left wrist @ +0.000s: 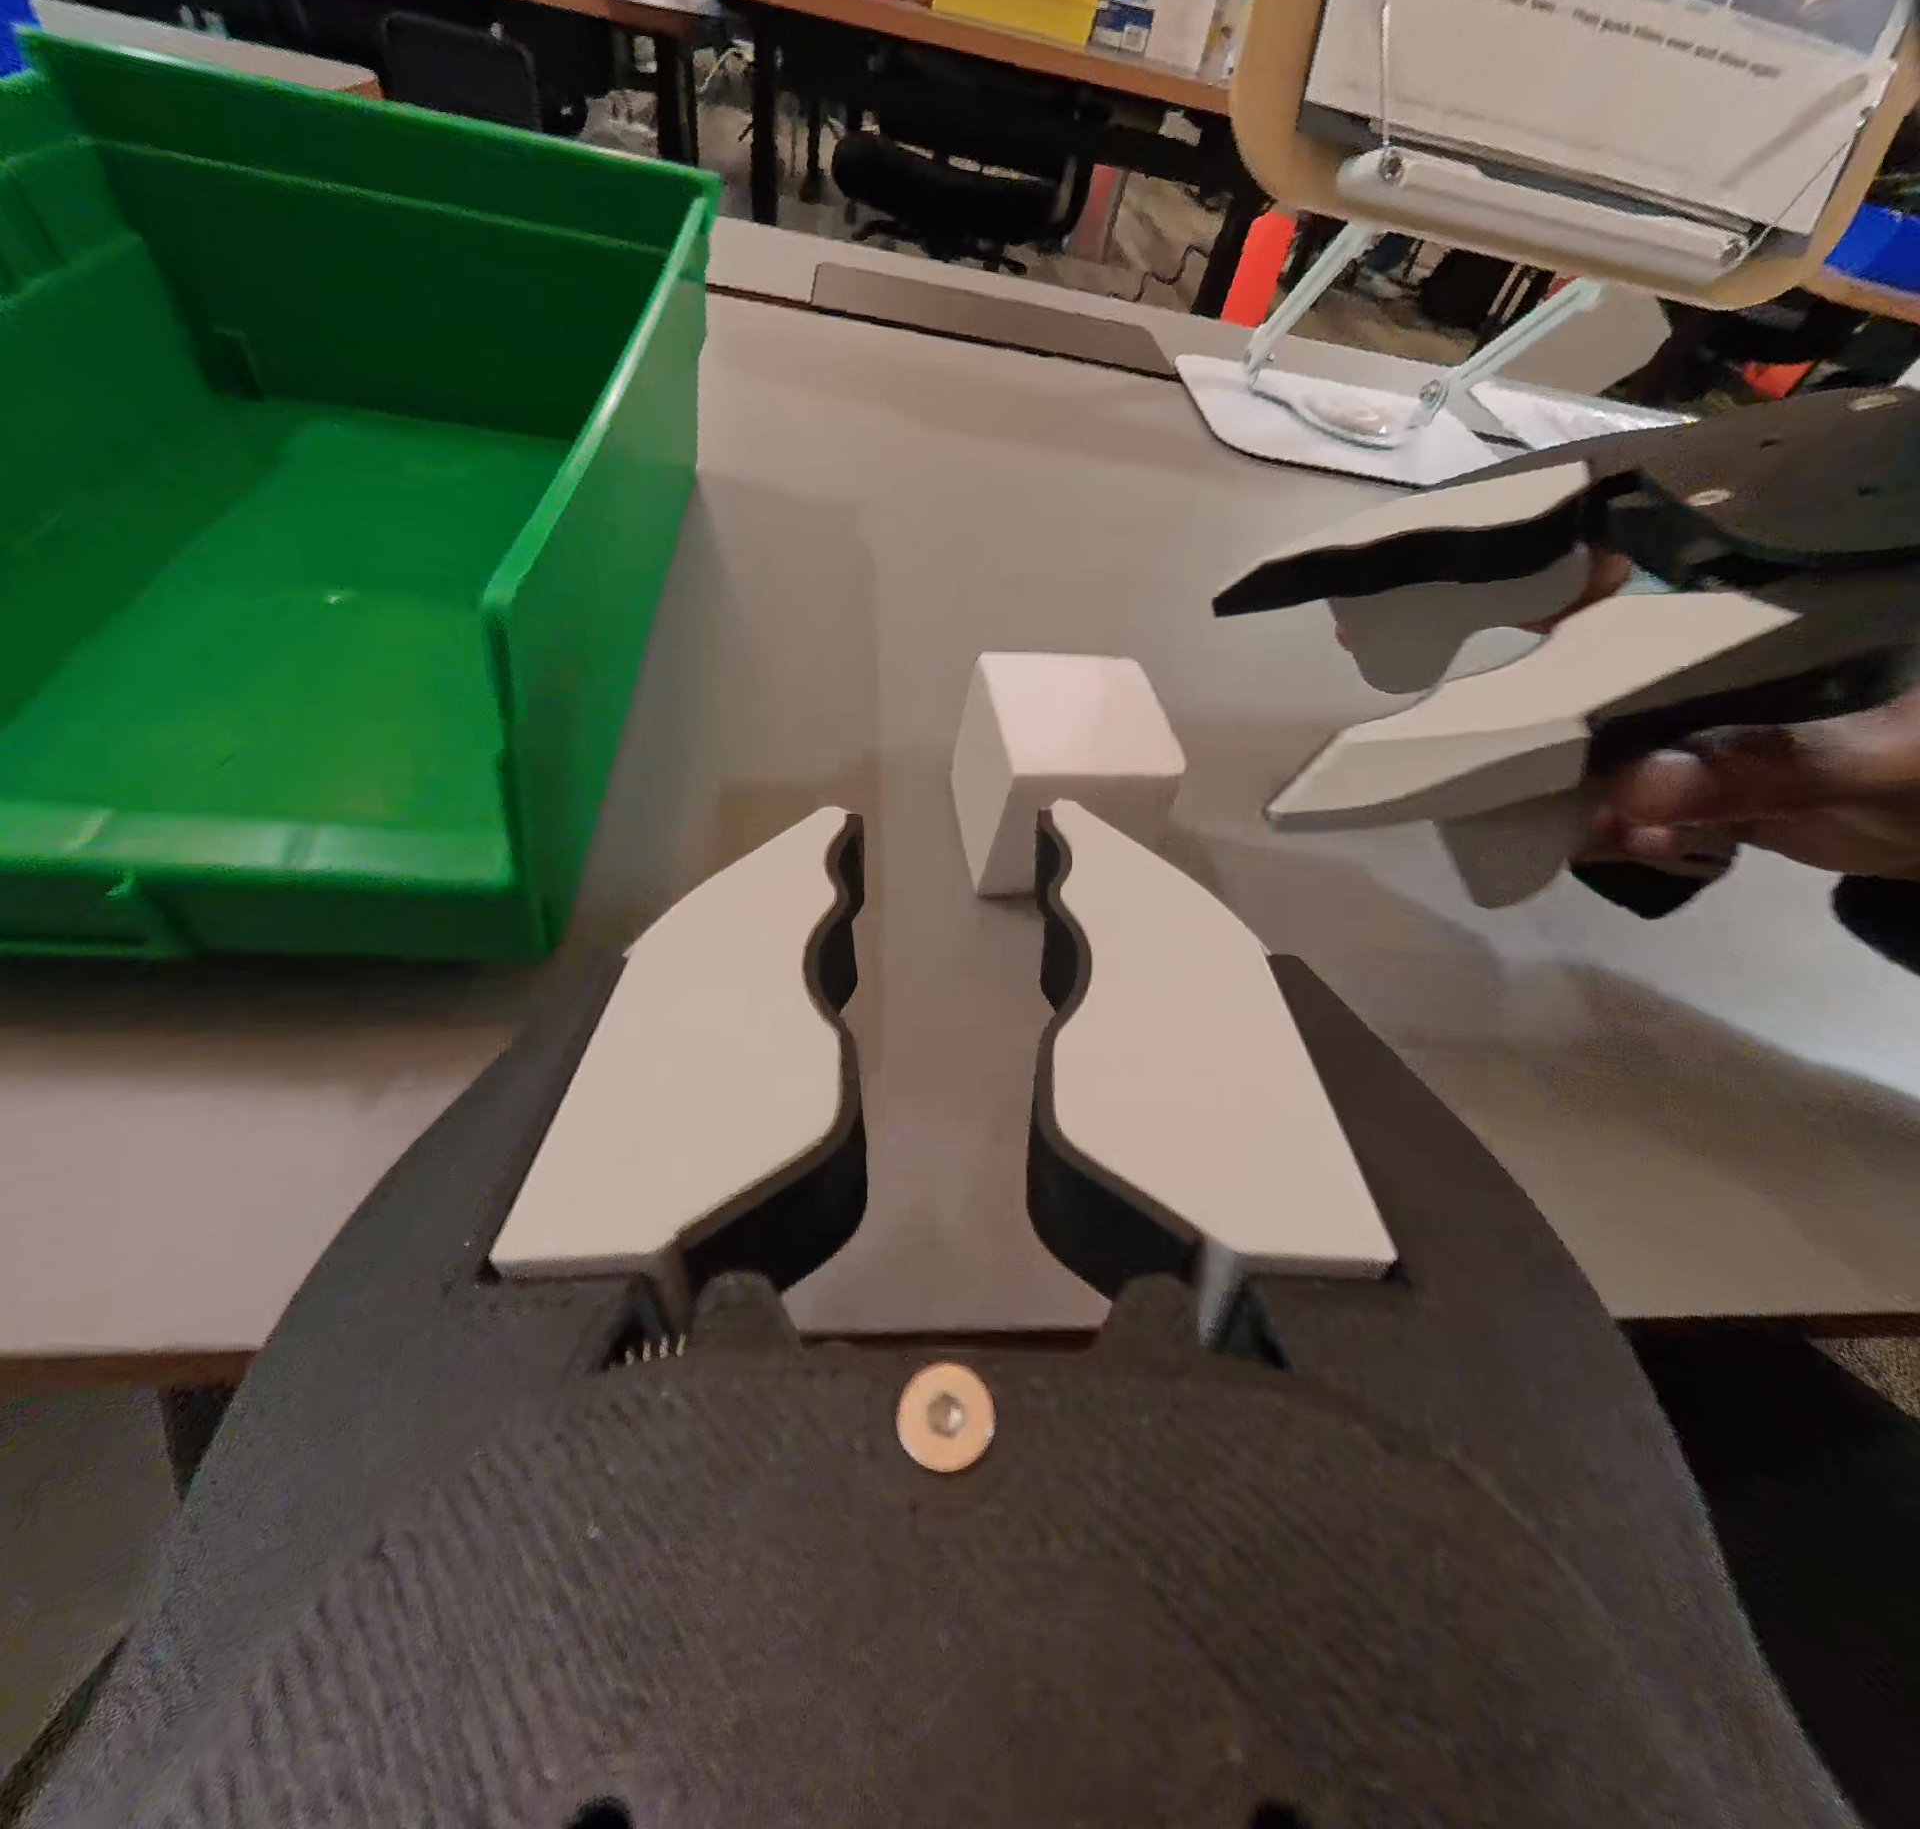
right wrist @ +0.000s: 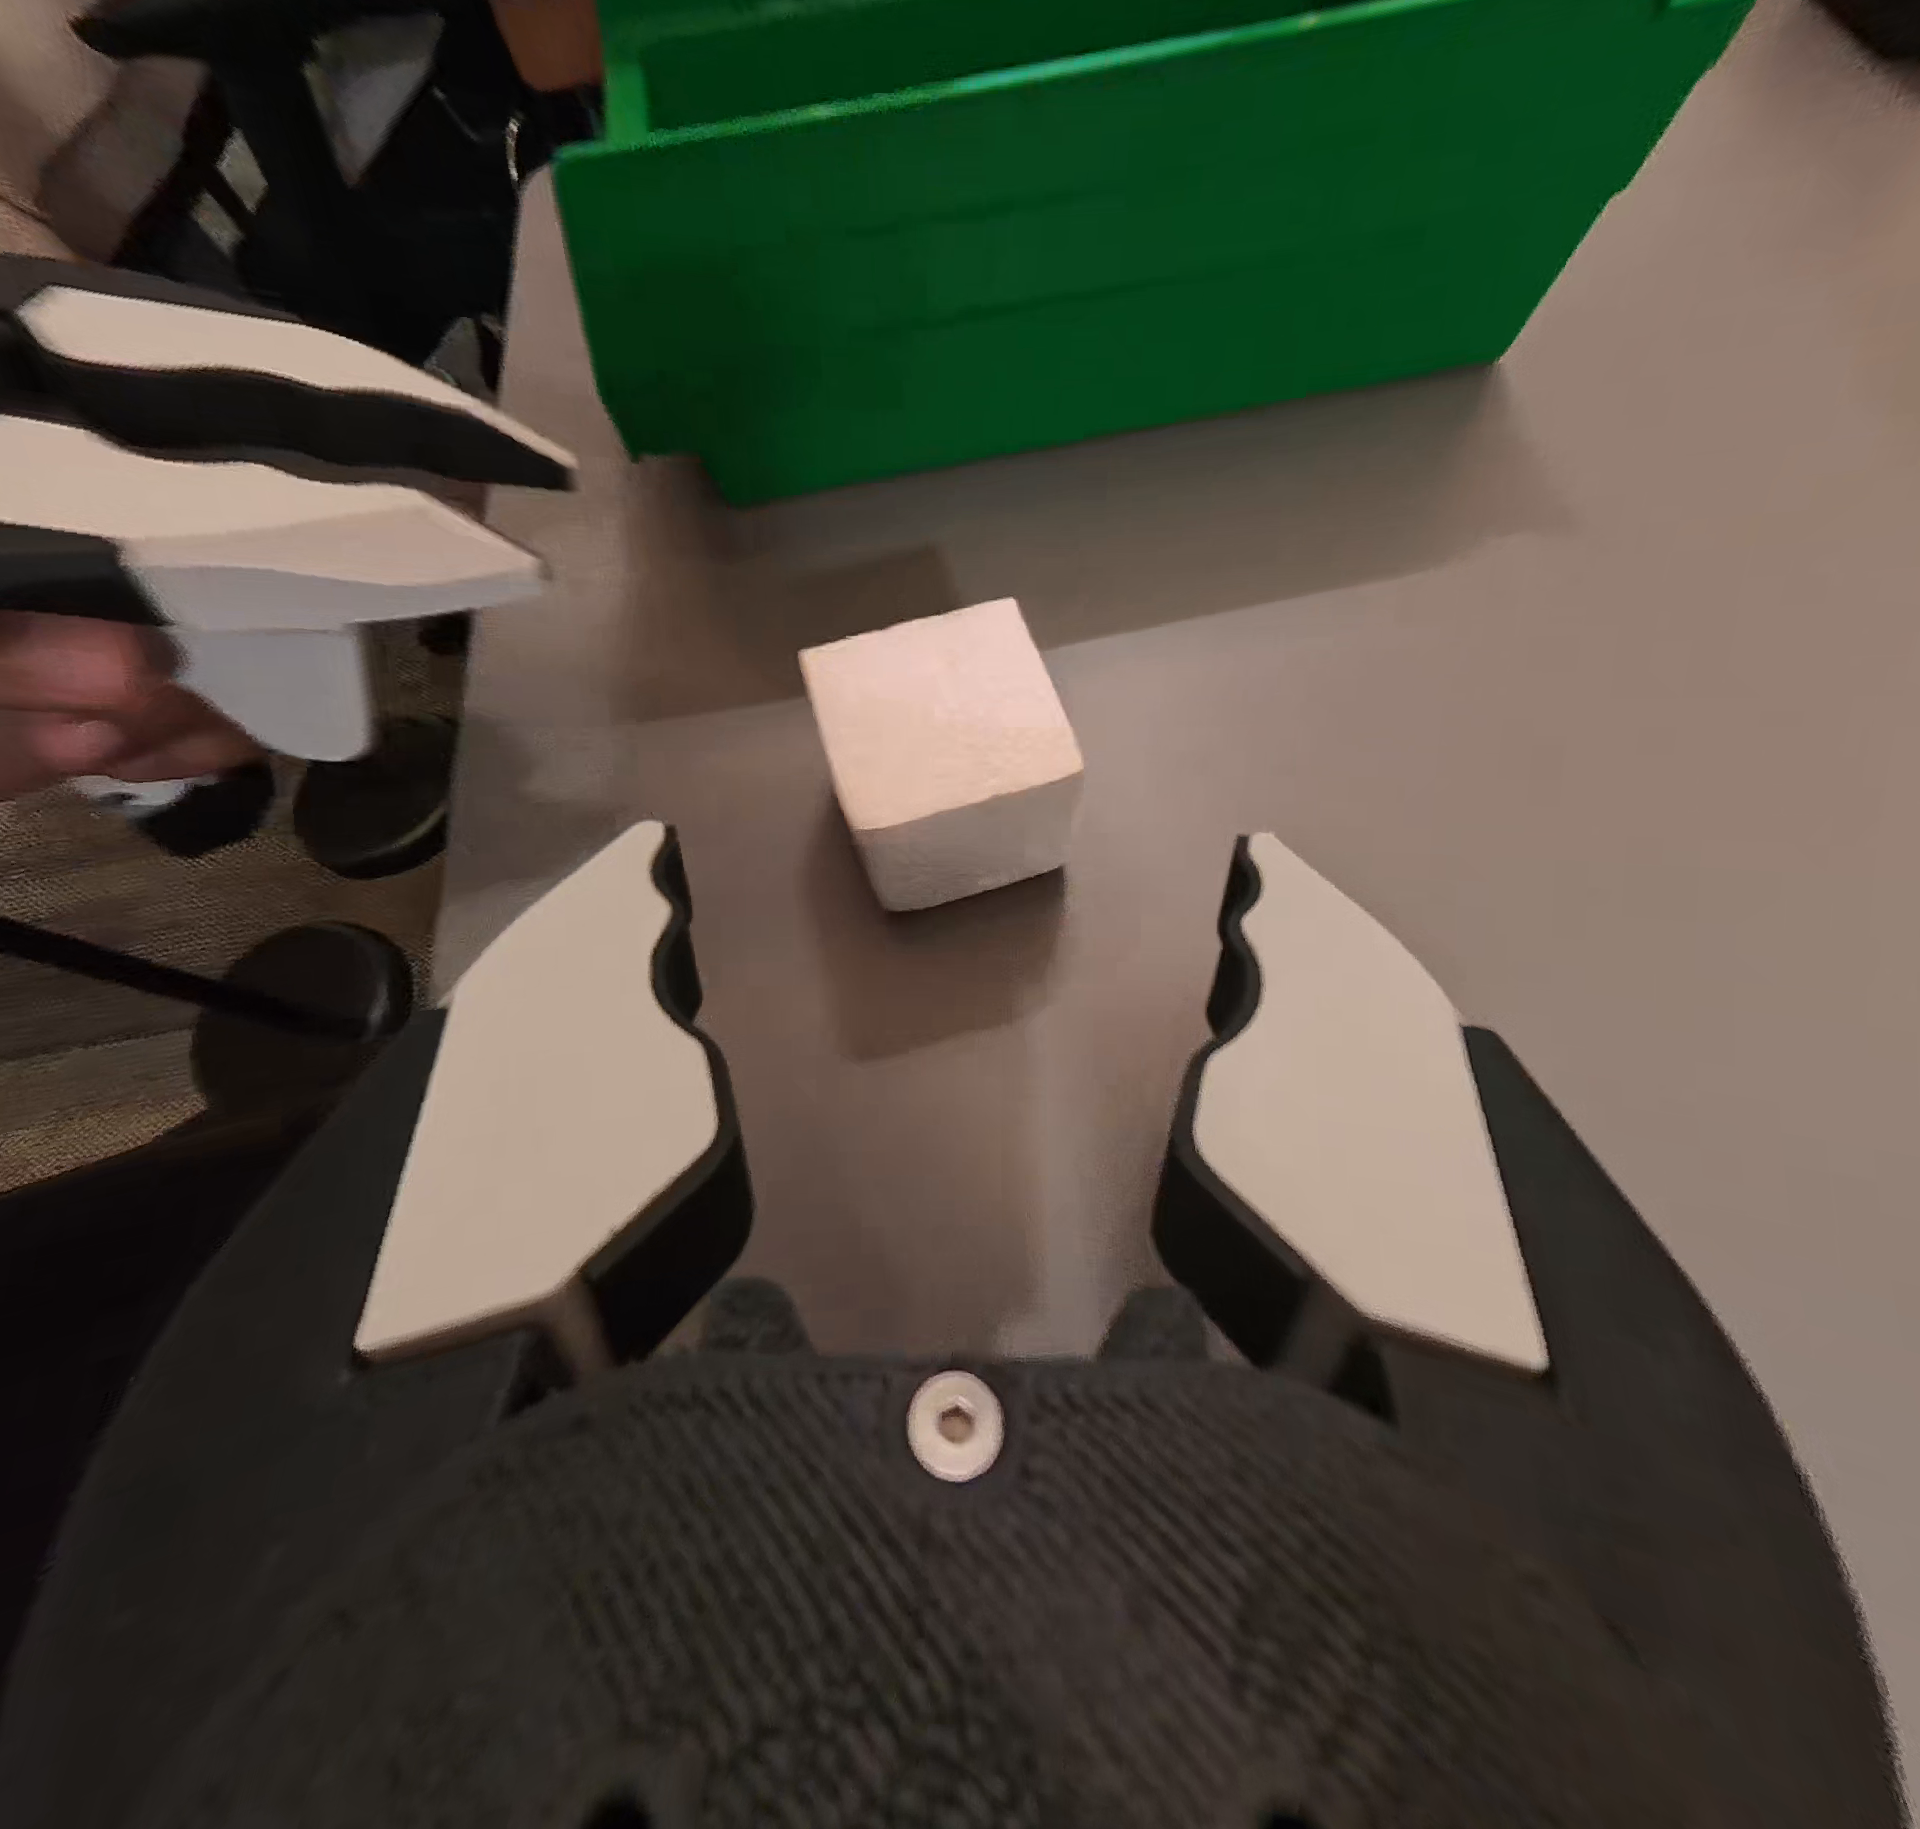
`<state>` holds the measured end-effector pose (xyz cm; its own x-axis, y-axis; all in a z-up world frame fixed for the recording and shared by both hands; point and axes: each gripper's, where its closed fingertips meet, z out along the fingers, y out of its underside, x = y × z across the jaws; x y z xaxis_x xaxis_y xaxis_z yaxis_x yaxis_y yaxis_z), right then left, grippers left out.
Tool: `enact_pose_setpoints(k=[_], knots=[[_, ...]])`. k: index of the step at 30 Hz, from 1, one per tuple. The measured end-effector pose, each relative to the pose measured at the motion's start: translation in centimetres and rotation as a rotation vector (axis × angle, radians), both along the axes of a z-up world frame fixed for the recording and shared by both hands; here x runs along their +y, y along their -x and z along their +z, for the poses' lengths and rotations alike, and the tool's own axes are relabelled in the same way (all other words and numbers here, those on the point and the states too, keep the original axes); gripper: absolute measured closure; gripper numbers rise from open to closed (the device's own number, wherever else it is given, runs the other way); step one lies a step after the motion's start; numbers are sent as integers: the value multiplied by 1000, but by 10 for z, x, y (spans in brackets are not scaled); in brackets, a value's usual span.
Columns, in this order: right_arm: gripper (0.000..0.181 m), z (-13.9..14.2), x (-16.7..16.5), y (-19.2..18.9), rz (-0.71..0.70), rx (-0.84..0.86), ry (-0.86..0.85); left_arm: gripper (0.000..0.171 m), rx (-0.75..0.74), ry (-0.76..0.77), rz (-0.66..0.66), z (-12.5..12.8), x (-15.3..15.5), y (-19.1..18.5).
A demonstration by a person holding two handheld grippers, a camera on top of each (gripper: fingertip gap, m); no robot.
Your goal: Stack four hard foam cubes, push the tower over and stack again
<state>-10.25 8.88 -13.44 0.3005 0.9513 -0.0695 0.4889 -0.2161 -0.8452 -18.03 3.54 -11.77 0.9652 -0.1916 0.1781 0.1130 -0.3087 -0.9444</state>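
Both my jaws spread, holding nothing: left gripper (left wrist: 948,823) and right gripper (right wrist: 956,844) near the white foam cube (right wrist: 940,745) on the grey table (right wrist: 1455,688), green bin (right wrist: 1039,273) just beyond

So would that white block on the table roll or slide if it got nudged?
The white foam-like cube probably slides rather than rolls: it rests on a flat face on the smooth grey table. Its grainy surface suggests foam, so it is likely light and easily dented.

grey table (right wrist: 1558,740) bears white cube (right wrist: 940,740), green bin (right wrist: 1039,304)
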Motion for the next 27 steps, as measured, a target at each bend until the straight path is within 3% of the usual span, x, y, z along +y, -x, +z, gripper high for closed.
enact_pose_setpoints(k=[6, 10, 12, 15, 20, 23, 27], knots=[[85, -26, 12, 22, 17, -50, 32, 138, -1, 24, 68, -5, -26, 25], [117, -31, 7, 31, 70, -99, 24, 138, -10, 32, 115, -6, -38, 39], [121, -24, 5, 33, 85, -96, -9, 138, -18, 28, 126, -5, -40, 43], [121, 0, 0, 33, 99, -63, -61, 138, -26, 29, 118, -5, -38, 40], [121, 74, -1, 15, 82, 58, -155, 138, -4, 25, 66, -4, -30, 23], [121, 116, -2, -15, 99, 79, -186, 138, 23, 22, 32, -4, -21, 11], [121, 162, 5, -82, 87, 63, -178, 140, 35, 1, -13, -1, -6, -8]])
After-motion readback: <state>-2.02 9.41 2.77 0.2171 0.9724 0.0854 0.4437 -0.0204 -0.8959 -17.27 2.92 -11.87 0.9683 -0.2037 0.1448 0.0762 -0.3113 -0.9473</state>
